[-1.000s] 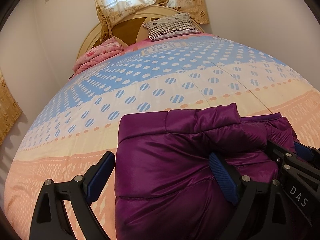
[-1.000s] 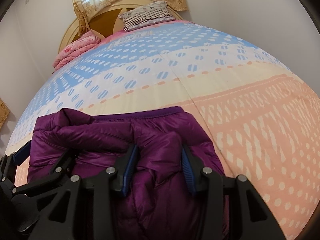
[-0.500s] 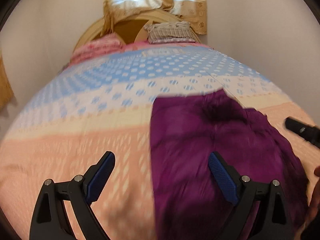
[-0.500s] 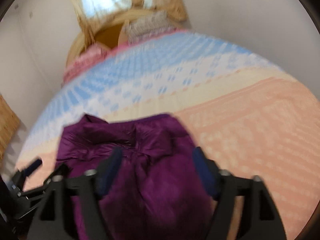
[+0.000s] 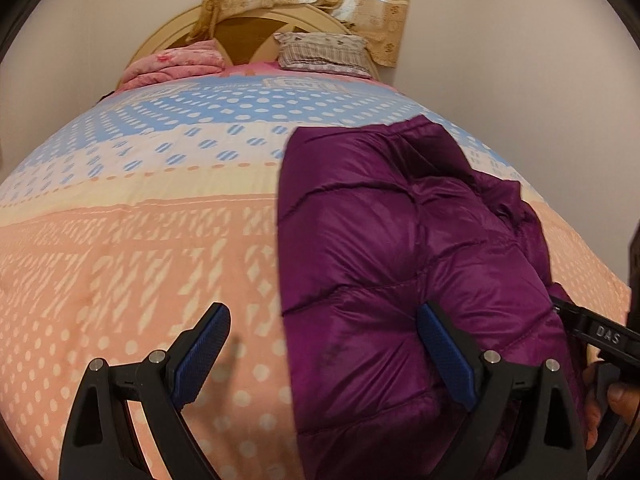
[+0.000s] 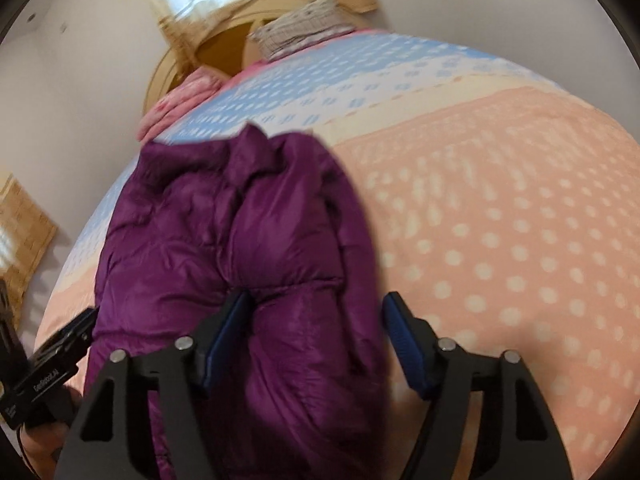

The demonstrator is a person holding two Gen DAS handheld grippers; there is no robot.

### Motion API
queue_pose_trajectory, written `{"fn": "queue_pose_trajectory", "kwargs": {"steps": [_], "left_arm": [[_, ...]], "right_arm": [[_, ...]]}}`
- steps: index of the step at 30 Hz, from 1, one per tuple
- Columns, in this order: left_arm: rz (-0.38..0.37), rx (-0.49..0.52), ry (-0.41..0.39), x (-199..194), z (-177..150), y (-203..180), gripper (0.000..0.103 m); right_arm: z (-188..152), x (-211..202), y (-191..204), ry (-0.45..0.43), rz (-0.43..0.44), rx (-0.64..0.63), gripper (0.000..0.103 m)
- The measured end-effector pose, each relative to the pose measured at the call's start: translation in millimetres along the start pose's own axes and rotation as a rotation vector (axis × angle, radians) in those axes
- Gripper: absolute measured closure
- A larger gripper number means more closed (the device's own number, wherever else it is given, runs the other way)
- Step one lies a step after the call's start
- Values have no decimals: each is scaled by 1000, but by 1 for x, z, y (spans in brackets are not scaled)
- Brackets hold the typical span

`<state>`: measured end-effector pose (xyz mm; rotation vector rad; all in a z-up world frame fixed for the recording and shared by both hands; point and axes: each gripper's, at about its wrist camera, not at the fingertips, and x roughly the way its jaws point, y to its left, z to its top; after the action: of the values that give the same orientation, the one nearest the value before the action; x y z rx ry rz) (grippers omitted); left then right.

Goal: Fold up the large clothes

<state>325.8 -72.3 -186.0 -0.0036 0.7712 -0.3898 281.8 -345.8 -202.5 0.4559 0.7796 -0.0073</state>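
Observation:
A purple quilted puffer jacket (image 5: 392, 248) lies folded in a long bundle on the bed. In the right wrist view the jacket (image 6: 240, 240) fills the left centre. My left gripper (image 5: 324, 352) is open and empty, raised above the jacket's left edge. My right gripper (image 6: 316, 340) is open and empty, over the jacket's near right part. The other gripper's body shows at the edge of each view.
The bed has a spotted quilt (image 5: 140, 240) in peach, cream and blue bands. A folded pink blanket (image 5: 176, 66) and a striped pillow (image 5: 324, 54) lie at the wooden headboard (image 5: 248, 36). Curtains hang behind. White walls flank the bed.
My right gripper has opened and let go of the jacket. Both grippers have pulled back and up, and the jacket now lies folded on the quilt.

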Motion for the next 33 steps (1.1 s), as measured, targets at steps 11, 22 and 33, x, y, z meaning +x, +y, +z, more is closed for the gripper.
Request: {"fn": "queue_pose_trajectory", "kwargs": {"steps": [11, 22, 33], "left_arm": [[24, 126, -98, -52, 15, -29, 80], [146, 83, -228, -148, 14, 26, 81], [226, -3, -237, -169, 1, 87, 81]], "right_arm": [[-7, -25, 17, -48, 183, 40, 81], [-6, -52, 111, -86, 343, -75, 81], [-7, -18, 177, -34, 397, -182, 81]]}}
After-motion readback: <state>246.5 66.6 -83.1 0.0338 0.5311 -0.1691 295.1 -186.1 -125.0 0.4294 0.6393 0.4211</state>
